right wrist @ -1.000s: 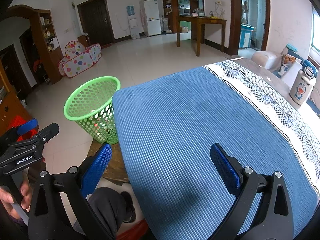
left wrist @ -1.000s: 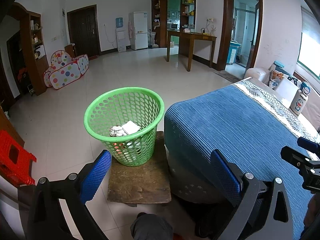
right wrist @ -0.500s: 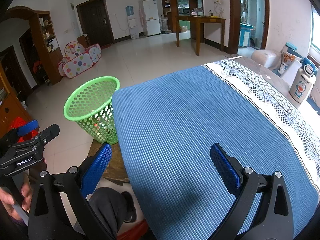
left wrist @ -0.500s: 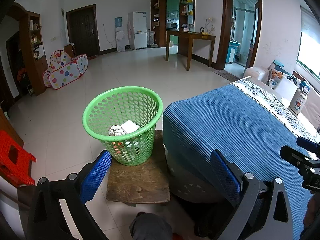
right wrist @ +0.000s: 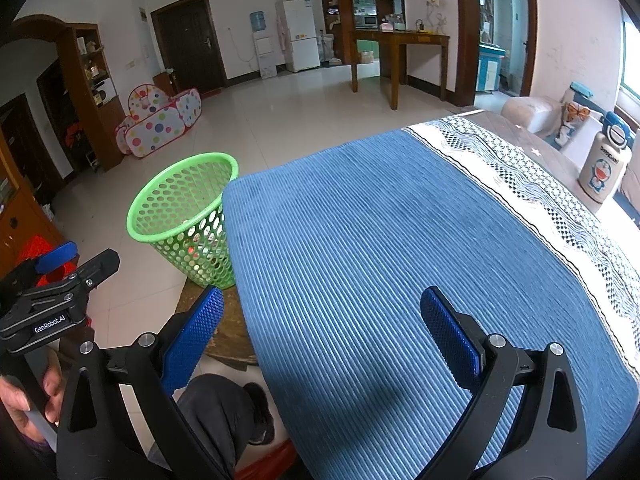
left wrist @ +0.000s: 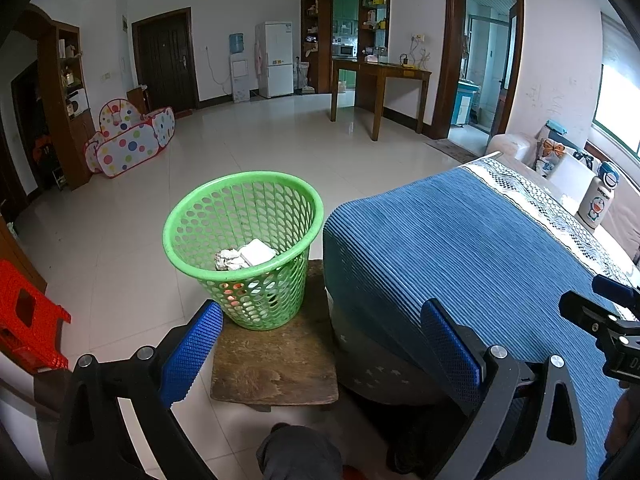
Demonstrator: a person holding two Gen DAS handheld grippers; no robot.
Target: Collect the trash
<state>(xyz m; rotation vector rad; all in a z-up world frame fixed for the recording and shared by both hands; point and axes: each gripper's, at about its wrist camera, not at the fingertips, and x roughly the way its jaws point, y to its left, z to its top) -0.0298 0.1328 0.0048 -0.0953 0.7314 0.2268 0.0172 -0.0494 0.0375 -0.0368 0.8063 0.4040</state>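
Holding both grippers spread wide and empty, we see the left gripper (left wrist: pixel 320 336) over the stool and the right gripper (right wrist: pixel 322 326) over the blue cloth (right wrist: pixel 380 248). Much is cut off for us: the black fisheye rim eats the corners, and each gripper's handle runs out of the bottom edge. Inside the green basket (left wrist: pixel 244 248) the trash (left wrist: pixel 246 258) shows as a crumpled whitish wad and a flat white piece; what lies beneath them, glowing orange through the holes, is hard for us to make out. From the right wrist the basket's inside is hidden by its near wall. The basket stands on a worn wooden stool (left wrist: pixel 276 364), just beside the cloth's hanging edge, which covers the furniture under it. A dark knee (left wrist: pixel 298 454) pokes in at the bottom. A red plastic stool (left wrist: pixel 28 320) is clipped by the left edge. Farther off stand a dotted play tent (left wrist: pixel 128 138), a wooden table (left wrist: pixel 380 80), a fridge (left wrist: pixel 274 58) and a water dispenser (left wrist: pixel 239 68). A cartoon bottle (right wrist: pixel 606 164) stands past the cloth's patterned border; its lettering is too small for us. On the left gripper's body, seen from the right wrist with a hand (right wrist: pixel 24 408) around it, we read "GenRobot.AI"
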